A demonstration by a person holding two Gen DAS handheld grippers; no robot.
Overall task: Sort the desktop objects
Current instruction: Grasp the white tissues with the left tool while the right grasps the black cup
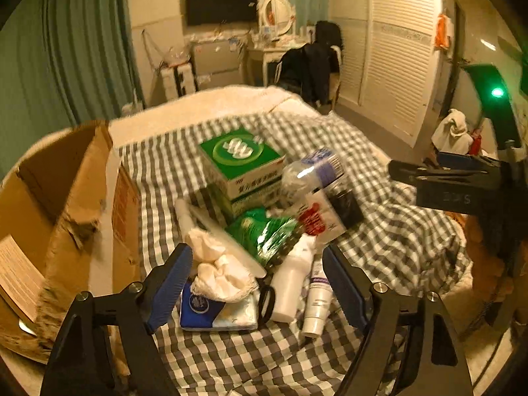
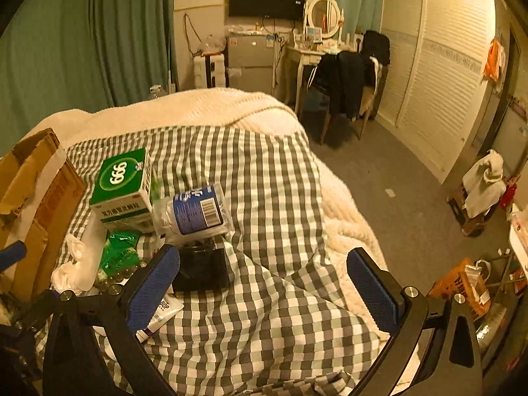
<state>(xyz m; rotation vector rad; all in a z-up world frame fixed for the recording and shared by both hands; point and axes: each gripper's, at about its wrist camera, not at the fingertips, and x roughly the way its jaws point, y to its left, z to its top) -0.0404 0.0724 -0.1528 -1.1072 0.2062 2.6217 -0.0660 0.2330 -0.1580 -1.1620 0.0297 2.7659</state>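
Observation:
A pile of objects lies on a checked cloth [image 1: 250, 359]. My left gripper [image 1: 257, 264] is open, its fingers on either side of a crumpled white cloth [image 1: 221, 270], a blue tissue pack [image 1: 211, 310], a white bottle [image 1: 292, 280] and a white tube [image 1: 317, 300]. Behind them lie a green foil bag [image 1: 264, 234], a green 999 medicine box [image 1: 242, 161] and a clear bottle with a blue label [image 1: 313, 171]. My right gripper [image 2: 264, 264] is open and empty above the cloth [image 2: 264, 313], right of a black box [image 2: 201, 267], the blue-label bottle [image 2: 194, 211] and the green box [image 2: 123, 178].
An open cardboard box [image 1: 59, 217] stands at the left, also in the right wrist view [image 2: 36, 204]. A cream blanket [image 2: 204, 109] covers the far bed. A chair draped with dark clothes [image 2: 346, 79], a dresser and a louvred wardrobe [image 2: 439, 76] lie beyond. Clutter sits on the floor at right.

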